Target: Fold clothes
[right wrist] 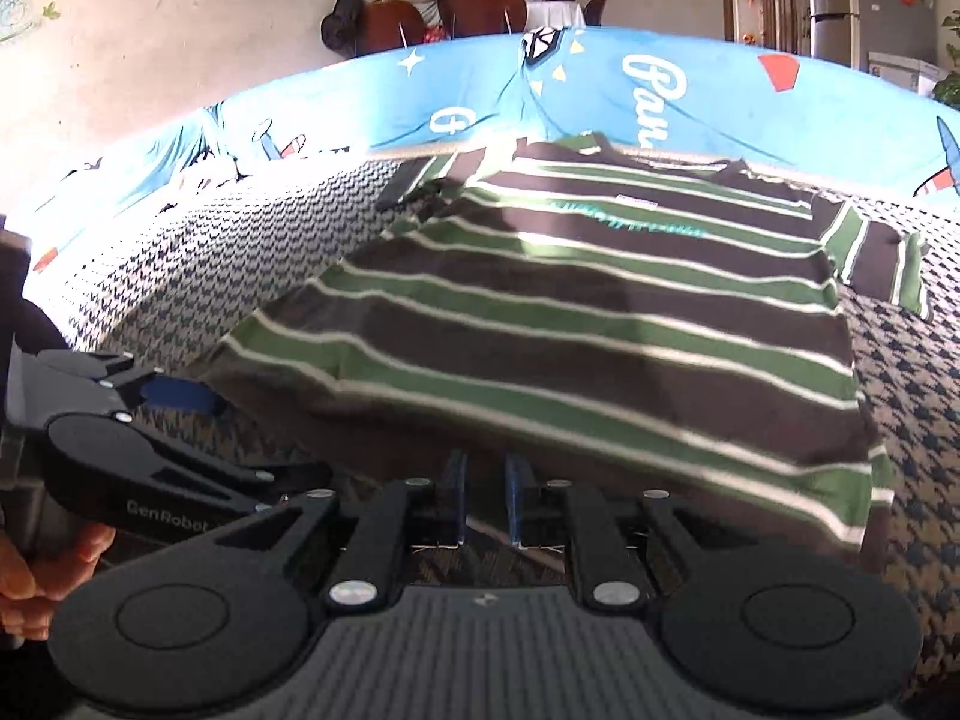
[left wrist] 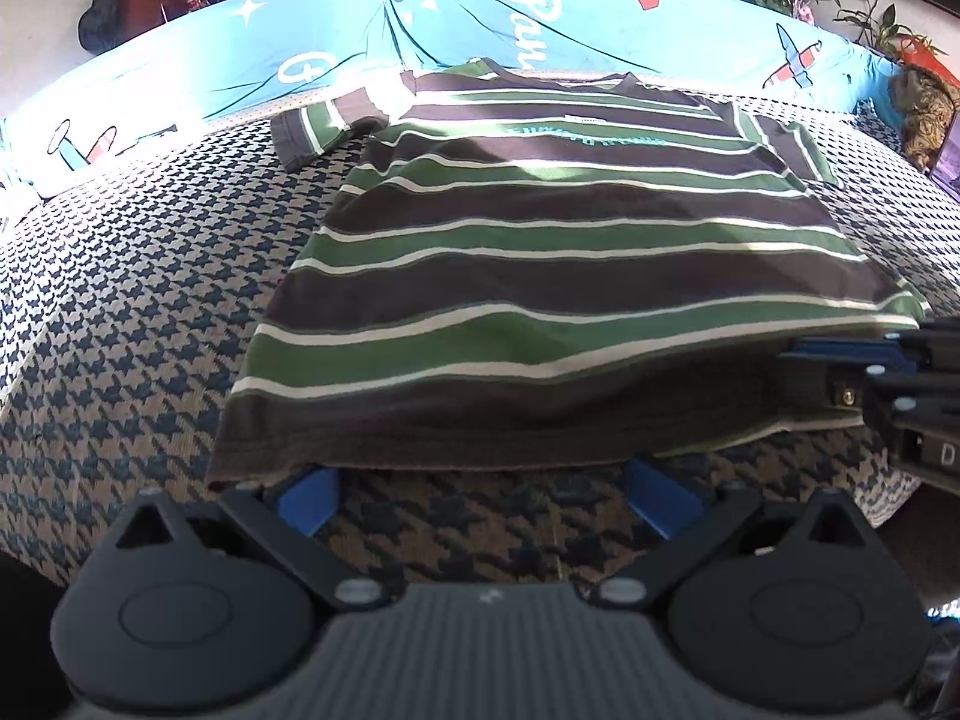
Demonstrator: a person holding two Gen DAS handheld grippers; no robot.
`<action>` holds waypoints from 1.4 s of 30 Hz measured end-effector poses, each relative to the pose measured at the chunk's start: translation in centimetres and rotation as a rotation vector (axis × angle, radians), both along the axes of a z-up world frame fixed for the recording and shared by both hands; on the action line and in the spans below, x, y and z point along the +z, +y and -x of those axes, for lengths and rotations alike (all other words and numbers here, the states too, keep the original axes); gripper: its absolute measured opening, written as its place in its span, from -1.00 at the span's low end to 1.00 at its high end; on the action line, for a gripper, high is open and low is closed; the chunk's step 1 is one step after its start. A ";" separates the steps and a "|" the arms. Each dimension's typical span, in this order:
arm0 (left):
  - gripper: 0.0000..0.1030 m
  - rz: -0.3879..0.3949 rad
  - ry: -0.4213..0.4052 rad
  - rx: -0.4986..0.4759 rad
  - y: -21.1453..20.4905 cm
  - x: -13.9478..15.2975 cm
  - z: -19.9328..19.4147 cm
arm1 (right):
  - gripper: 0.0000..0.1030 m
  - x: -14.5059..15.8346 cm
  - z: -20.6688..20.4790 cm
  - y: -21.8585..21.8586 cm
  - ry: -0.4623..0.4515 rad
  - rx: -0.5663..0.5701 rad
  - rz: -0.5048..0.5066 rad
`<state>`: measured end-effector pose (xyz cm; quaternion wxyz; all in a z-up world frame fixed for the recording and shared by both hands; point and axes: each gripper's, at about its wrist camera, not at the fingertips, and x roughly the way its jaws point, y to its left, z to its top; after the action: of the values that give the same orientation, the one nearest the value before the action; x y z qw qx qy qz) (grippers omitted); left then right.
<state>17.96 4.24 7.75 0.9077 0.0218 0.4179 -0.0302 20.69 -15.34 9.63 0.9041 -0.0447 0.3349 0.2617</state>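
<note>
A brown T-shirt with green and white stripes (left wrist: 540, 276) was spread flat on the houndstooth-patterned cover (left wrist: 138, 300), collar towards the light-blue printed sheet (left wrist: 336, 48), so that its near hem could be reached. The left gripper (left wrist: 480, 495) was held wide apart just before the hem, holding nothing. The right gripper (right wrist: 483, 501) was kept almost pressed together at the hem; whether cloth was pinched could not be told.

Left black two-finger gripper with blue pads (left wrist: 483, 495) pointing downward, jaws standing wide apart. Right black two-finger gripper with blue pads (right wrist: 485, 495) angling down, jaws nearly together, narrow gap showing. Bare hand (right wrist: 36, 570) gripping left tool's handle.
</note>
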 end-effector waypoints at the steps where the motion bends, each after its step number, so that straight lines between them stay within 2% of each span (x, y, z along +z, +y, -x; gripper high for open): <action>1: 1.00 0.001 -0.003 0.004 0.1 0.0 -0.1 | -0.72 0.0 -0.2 0.0 -0.002 -0.005 0.003; 5: 1.00 0.002 -0.010 0.016 0.3 0.1 -0.4 | -0.72 0.3 -0.9 -0.2 0.019 -0.023 -0.006; 8: 1.00 0.011 -0.018 0.025 0.6 0.2 -0.8 | -0.64 0.4 -0.3 -0.1 0.026 0.024 -0.006; 10: 1.00 0.018 -0.024 0.035 0.8 0.3 -1.2 | -0.40 0.1 0.3 0.6 -0.006 0.051 0.046; 12: 1.00 0.028 -0.026 0.045 1.1 0.4 -1.4 | -0.32 -0.2 0.6 1.5 -0.041 0.084 0.097; 18: 1.00 0.065 -0.030 0.057 1.8 0.7 -2.0 | -0.23 -1.2 0.7 3.1 -0.089 0.138 0.188; 23: 1.00 0.100 -0.035 0.073 2.4 1.1 -2.6 | -0.14 -1.6 0.9 3.7 -0.121 0.167 0.219; 24: 1.00 0.111 -0.035 0.077 2.5 1.1 -2.6 | -0.16 -1.7 0.9 3.7 -0.133 0.164 0.222; 26: 1.00 0.131 -0.034 0.086 2.8 1.2 -2.7 | -0.35 -1.6 0.6 3.6 -0.140 0.138 0.223; 27: 1.00 0.136 -0.034 0.088 2.9 1.3 -2.7 | -0.64 -1.5 0.4 3.5 -0.142 0.121 0.220; 28: 1.00 0.140 -0.033 0.089 3.0 1.3 -2.6 | -0.84 -1.3 0.2 3.4 -0.145 0.104 0.216; 31: 1.00 0.139 -0.034 0.078 2.9 1.3 -2.3 | -0.92 -0.4 -0.4 2.6 -0.170 0.047 0.179; 35: 1.00 0.135 -0.044 0.052 2.4 1.5 -2.2 | -0.92 1.0 -1.9 1.9 -0.183 0.007 0.124; 42: 1.00 0.129 -0.074 0.075 2.9 2.1 -3.4 | -0.92 1.7 -4.8 1.1 -0.144 -0.022 0.064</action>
<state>21.40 7.18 9.89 0.9225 -0.0514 0.3819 -0.0221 25.46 -14.23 11.37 0.9267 -0.0886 0.2778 0.2370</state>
